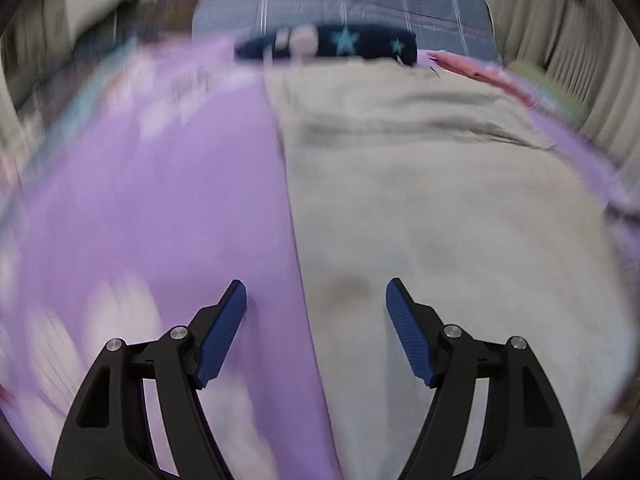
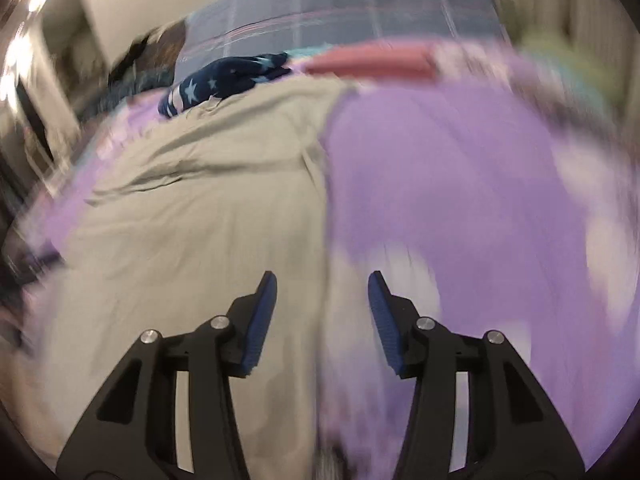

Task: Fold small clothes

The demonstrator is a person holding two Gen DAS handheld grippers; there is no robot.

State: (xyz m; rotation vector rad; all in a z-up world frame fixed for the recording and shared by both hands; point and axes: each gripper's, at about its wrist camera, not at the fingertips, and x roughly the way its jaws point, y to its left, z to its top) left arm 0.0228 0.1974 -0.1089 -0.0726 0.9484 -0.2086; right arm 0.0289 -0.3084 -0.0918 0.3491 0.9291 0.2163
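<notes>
**A:** ok so both grippers are spread wide and holding nothing. The left gripper (image 1: 316, 300) straddles the left edge of the beige garment (image 1: 420, 200), and the right gripper (image 2: 322, 292) sits over its right edge. The garment's lying flat on the purple bedsheet (image 1: 160, 180).

**B:** yeah, my worry is the pinch grabs sheet along with the garment, since each one sits right on that seam. Everything's blurry too, so aim could be off.

**A:** further back there's a navy star cloth (image 1: 340, 44) touching its far end, plus 1 pink piece (image 2: 372, 60). Dragging the fold could snag those.
</notes>
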